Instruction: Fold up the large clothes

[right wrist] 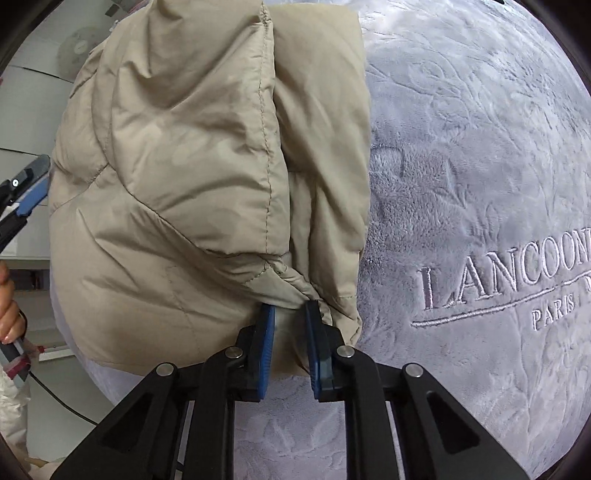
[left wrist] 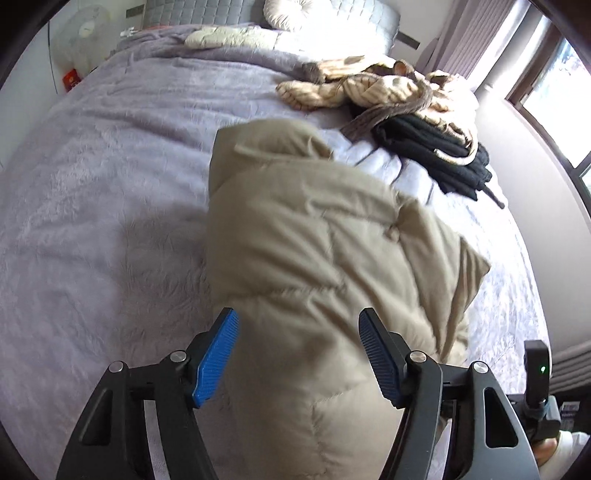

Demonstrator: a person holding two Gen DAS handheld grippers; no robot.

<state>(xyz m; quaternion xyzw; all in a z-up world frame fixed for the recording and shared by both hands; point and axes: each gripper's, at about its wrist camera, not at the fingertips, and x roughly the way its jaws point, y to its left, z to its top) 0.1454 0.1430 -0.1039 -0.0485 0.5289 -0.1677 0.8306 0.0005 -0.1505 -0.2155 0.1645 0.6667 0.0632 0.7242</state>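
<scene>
A beige puffer jacket (left wrist: 314, 251) lies folded in a thick bundle on the grey plush bed cover (left wrist: 110, 192). My left gripper (left wrist: 299, 325) is open, its blue pads on either side of the jacket's near end, above it. In the right wrist view the jacket (right wrist: 192, 166) fills the left half. My right gripper (right wrist: 290, 310) is shut on the jacket's lower edge fold. The left gripper's blue finger (right wrist: 33, 188) shows at the far left edge of that view.
A pile of clothes, black (left wrist: 436, 155) and beige striped (left wrist: 373, 88), sits at the far right of the bed. Pillows (left wrist: 295, 14) lie at the head. A fan (left wrist: 81, 33) stands at the far left. The cover bears embroidered lettering (right wrist: 509, 280).
</scene>
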